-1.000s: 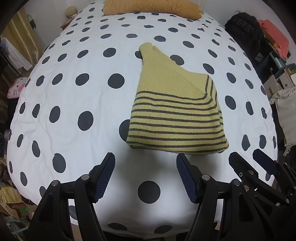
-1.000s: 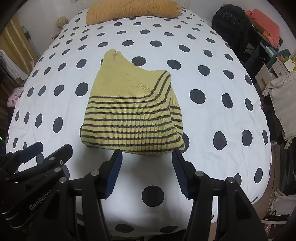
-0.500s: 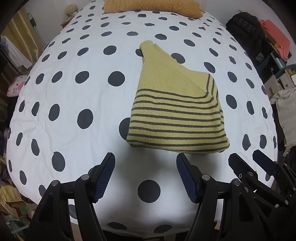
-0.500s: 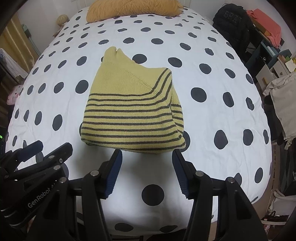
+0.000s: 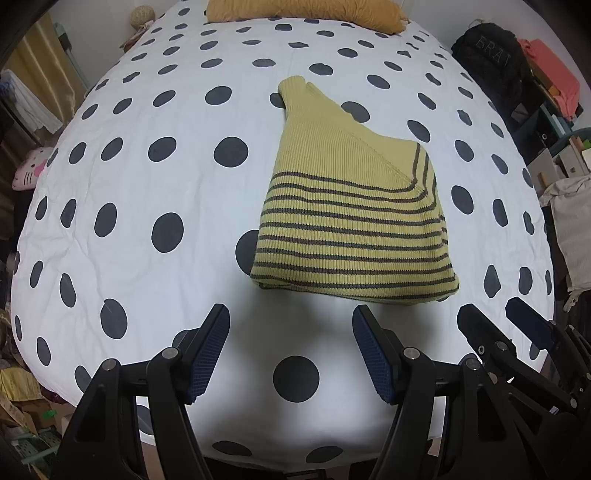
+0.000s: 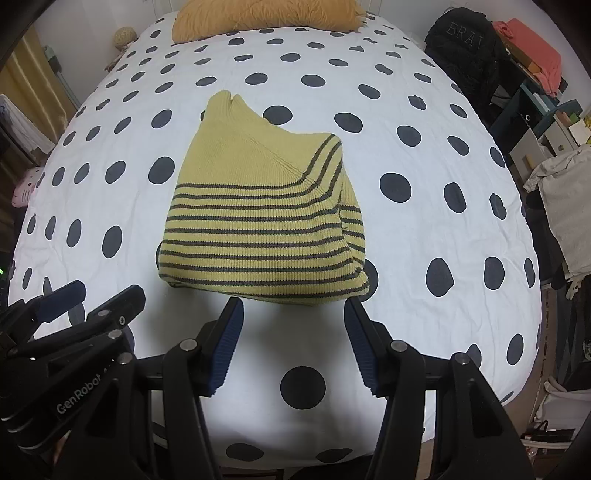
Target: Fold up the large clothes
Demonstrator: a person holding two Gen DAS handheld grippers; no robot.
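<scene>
Left hand-held gripper [image 5: 290, 330], black-framed with ribbed blue pads, angled steeply down over the near edge of the bed, jaws apart with nothing between them but bare bedding. Right hand-held gripper [image 6: 293, 321], same build, jaws likewise apart and empty, angled steeply down just beside the left one, seen at the right edge of the left wrist view with only two finger tips and some linkage showing, the rest cut off by the frame. No view of either hand behind the frames; lower halves of both grippers run out of the bottom of each picture. Just beyond the finger tips, not touching them, a folded mustard-yellow ribbed knit sweater with dark grey stripes [image 5: 351, 221], lying flat near the middle of the bed: striped lower part nearest, plain yellow part farther away, narrowing to a cuff-like end that points toward the head of the bed, one striped flap turned diagonally over the right side. Layers underneath hidden by the fold. Beneath it, a white duvet with large dark round dots [image 5: 147, 184], lightly creased. At the far end, an ochre fuzzy pillow [image 6: 266, 14], top cut off. To the right, a black bag [image 6: 465, 40] with faint lettering, hard to read, beside cluttered shelves blurred by the lens edge.
</scene>
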